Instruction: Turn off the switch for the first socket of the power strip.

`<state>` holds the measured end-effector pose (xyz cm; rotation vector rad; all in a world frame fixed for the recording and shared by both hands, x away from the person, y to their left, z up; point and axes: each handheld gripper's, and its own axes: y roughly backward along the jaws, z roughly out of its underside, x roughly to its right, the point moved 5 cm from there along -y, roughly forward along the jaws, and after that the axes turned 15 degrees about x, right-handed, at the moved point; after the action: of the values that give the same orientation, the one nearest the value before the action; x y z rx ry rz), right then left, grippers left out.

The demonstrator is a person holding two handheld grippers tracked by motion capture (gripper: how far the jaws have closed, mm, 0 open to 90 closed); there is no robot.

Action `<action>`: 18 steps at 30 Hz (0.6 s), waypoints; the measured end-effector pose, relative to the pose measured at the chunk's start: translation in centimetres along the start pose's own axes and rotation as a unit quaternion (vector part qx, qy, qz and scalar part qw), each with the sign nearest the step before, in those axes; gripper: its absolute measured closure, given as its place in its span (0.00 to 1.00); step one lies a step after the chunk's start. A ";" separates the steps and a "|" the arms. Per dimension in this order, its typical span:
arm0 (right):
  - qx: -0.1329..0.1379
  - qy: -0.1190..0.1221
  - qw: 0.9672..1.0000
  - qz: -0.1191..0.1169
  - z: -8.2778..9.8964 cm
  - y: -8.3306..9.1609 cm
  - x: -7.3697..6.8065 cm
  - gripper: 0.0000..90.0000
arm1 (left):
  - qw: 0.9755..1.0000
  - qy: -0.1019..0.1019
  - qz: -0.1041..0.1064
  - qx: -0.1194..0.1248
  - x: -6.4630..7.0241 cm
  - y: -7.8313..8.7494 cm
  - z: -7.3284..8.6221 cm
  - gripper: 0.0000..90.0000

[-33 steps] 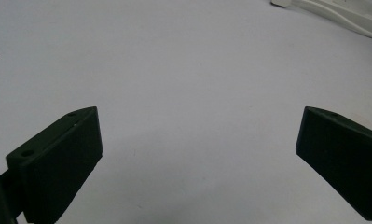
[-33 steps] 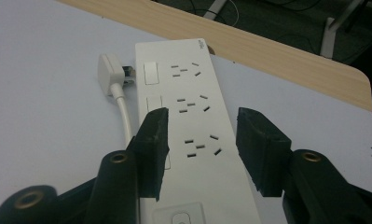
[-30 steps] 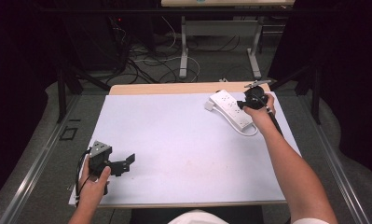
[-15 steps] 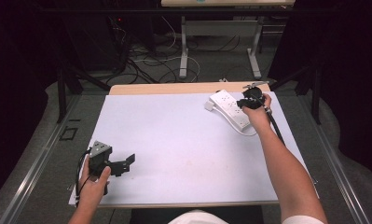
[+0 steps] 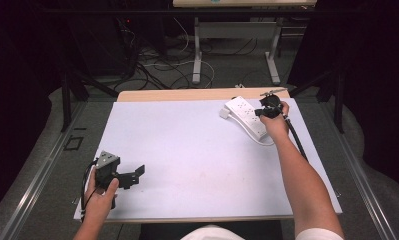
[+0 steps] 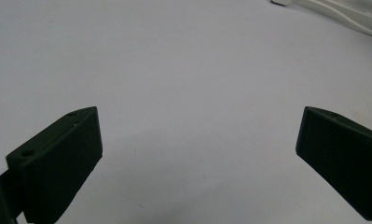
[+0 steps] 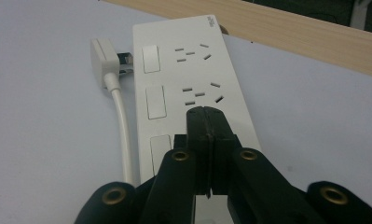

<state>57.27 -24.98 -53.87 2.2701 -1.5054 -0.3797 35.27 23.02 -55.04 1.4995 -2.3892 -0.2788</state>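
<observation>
White power strip [image 5: 246,117] at far right of bench [image 5: 187,150], its plug [image 7: 102,56] and cord [image 7: 123,126] alongside, right gripper [image 7: 205,116] above strip, jaws just closed together on nothing, left gripper [image 5: 137,174] resting near left, jaws wide, wooden edge [image 7: 305,32] behind strip

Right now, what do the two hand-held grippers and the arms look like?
Both are matte black. The left hand-held gripper has blocky wedge-shaped fingers, a grey three-cornered plate on top and a black cable looping beside it. The right hand-held gripper shows brass-coloured pivot rivets and trails a black cable. Forearms are bare, with short white sleeves.
</observation>
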 end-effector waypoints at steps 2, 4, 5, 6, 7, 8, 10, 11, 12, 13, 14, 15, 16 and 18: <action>-0.010 -0.009 1.000 -0.005 0.3 -0.2 -0.3 1.00 | 1.000 0.000 0.000 -0.001 0.0 0.0 0.0 0.00; -0.005 0.000 1.000 -0.005 0.3 -0.4 -0.3 1.00 | 1.000 0.000 0.001 -0.002 0.0 0.0 0.0 0.00; -0.011 0.000 1.000 -0.007 0.5 -0.6 -0.4 1.00 | 1.000 0.001 0.001 -0.001 0.0 0.0 0.0 0.00; -0.007 0.004 1.000 -0.011 0.5 -0.7 -0.5 1.00 | 1.000 0.001 0.000 -0.001 0.0 0.0 0.0 0.00; -0.007 0.003 1.000 -0.012 0.6 -0.8 -0.6 1.00 | 1.000 0.001 0.000 -0.001 0.0 0.0 0.0 0.00; -0.009 -0.004 1.000 -0.010 0.7 -0.9 -0.8 1.00 | 1.000 0.000 0.000 -0.001 0.0 0.0 0.0 0.00; -0.012 -0.005 1.000 -0.014 0.8 -1.1 -1.0 1.00 | 1.000 0.001 0.000 -0.001 0.0 0.0 0.1 0.00; -0.012 -0.003 1.000 -0.012 0.9 -1.2 -1.0 1.00 | 1.000 0.001 0.000 -0.001 0.0 0.0 0.1 0.00; -0.014 -0.005 1.000 -0.015 1.0 -1.3 -1.2 1.00 | 1.000 0.001 0.000 -0.001 0.0 0.0 0.1 0.00; -0.008 0.002 1.000 -0.017 1.0 -1.4 -1.1 1.00 | 1.000 0.001 0.000 -0.001 0.0 0.0 0.1 0.00; -0.008 0.002 1.000 -0.017 1.0 -1.4 -1.1 1.00 | 1.000 0.001 0.000 -0.001 0.0 0.0 0.1 0.00; -0.011 -0.002 1.000 -0.016 1.1 -1.5 -1.3 1.00 | 1.000 0.001 0.000 -0.001 0.0 0.0 0.1 0.00; -0.013 -0.008 1.000 -0.017 1.2 -1.5 -1.5 1.00 | 1.000 0.001 0.000 -0.001 0.0 0.0 0.1 0.00; -0.009 0.002 1.000 -0.021 1.3 -1.8 -1.5 1.00 | 1.000 0.000 0.000 -0.001 0.0 0.0 0.1 0.00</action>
<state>57.61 -23.16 -55.79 2.2915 -1.4487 -0.3991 35.30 23.03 -55.12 1.4979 -2.3880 -0.2809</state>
